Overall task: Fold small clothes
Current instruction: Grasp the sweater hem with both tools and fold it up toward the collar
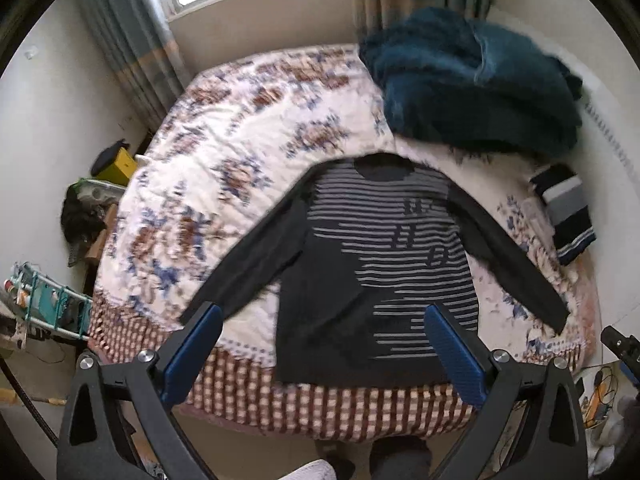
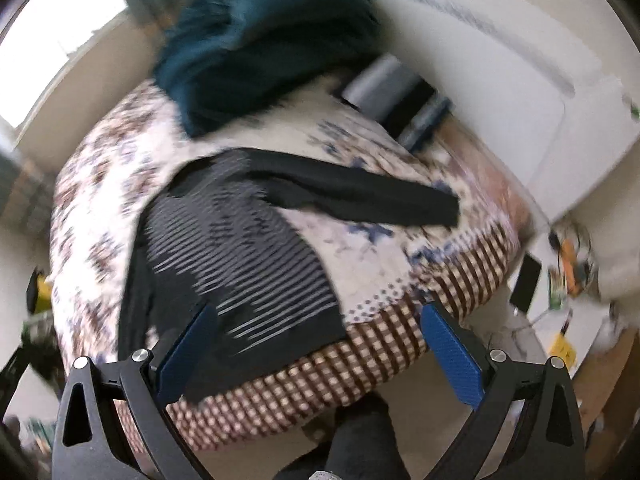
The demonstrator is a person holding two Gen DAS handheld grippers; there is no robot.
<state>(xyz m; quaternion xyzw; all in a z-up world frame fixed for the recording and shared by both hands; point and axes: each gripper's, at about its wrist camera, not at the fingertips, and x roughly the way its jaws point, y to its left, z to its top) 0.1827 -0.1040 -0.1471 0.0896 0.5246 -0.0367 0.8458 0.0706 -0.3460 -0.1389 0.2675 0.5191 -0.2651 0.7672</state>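
Striped dark top [image 1: 384,264], chest lettering unreadable

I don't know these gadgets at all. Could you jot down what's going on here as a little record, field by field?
Setting: a bed with a flowered quilt, under a window
Garment to fold: dark striped long-sleeved top, spread flat, sleeves out, hem at the bed's near edge
Other items on the bed: teal fuzzy blanket, folded striped garment
Left gripper: open, holding nothing
Right gripper: open, holding nothing
Folding: not yet begun
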